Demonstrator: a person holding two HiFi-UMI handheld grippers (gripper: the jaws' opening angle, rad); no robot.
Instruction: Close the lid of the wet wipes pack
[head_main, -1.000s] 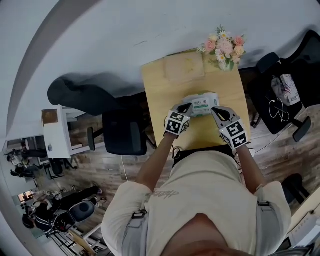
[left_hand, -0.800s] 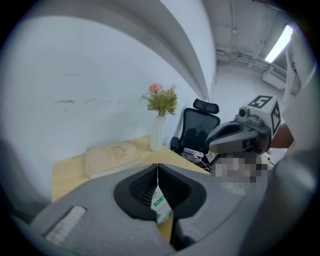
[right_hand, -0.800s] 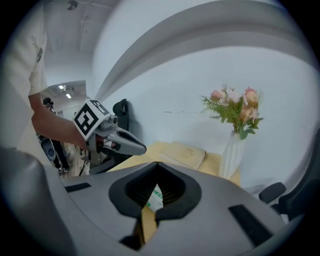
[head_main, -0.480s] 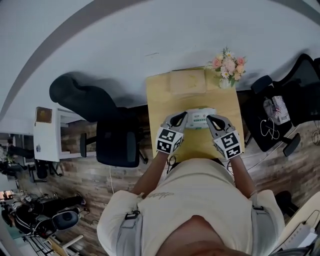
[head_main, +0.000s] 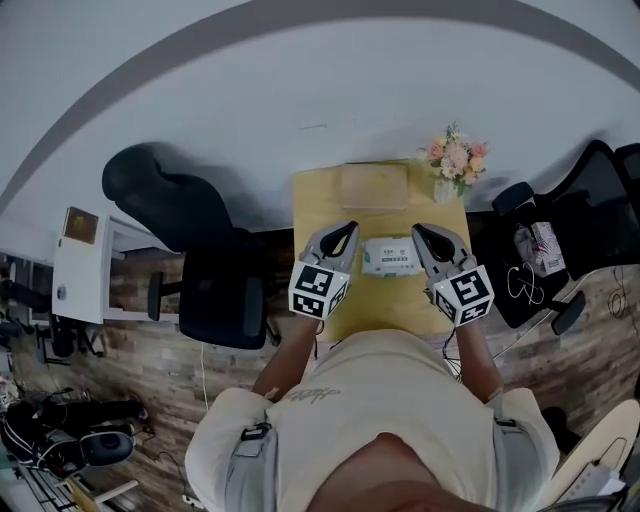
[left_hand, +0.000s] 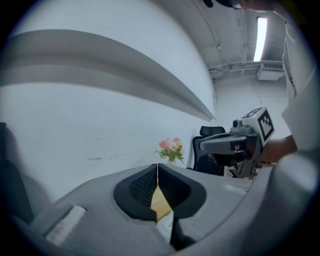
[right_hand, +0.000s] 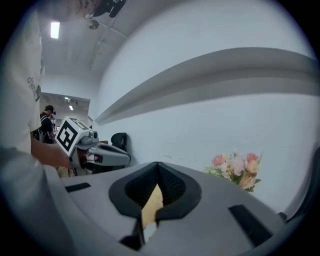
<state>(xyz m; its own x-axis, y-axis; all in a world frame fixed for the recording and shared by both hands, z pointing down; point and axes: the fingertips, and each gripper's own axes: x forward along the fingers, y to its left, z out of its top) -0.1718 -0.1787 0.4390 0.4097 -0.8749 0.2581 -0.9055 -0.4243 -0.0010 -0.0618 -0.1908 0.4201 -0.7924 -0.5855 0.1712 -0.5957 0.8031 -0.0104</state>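
The wet wipes pack (head_main: 390, 256), white with a green label, lies flat on the wooden table (head_main: 320, 200) between my two grippers. Whether its lid is down is too small to tell. My left gripper (head_main: 347, 229) hangs shut to the pack's left, apart from it. My right gripper (head_main: 421, 233) hangs shut to its right, also apart. In the left gripper view the jaws meet at the tip (left_hand: 157, 167), with the right gripper (left_hand: 235, 145) across from it. In the right gripper view the jaws (right_hand: 157, 165) are closed with nothing between them, and the left gripper (right_hand: 95, 154) faces them.
A vase of pink flowers (head_main: 455, 160) stands at the table's far right corner. A tan pad (head_main: 373, 186) lies at the far edge. One black office chair (head_main: 225, 290) is left of the table and another (head_main: 590, 190) is on the right. A white wall is behind.
Both grippers have come away from the ends of the pack and now hang apart from it, nearer the person. The head view has pulled back.
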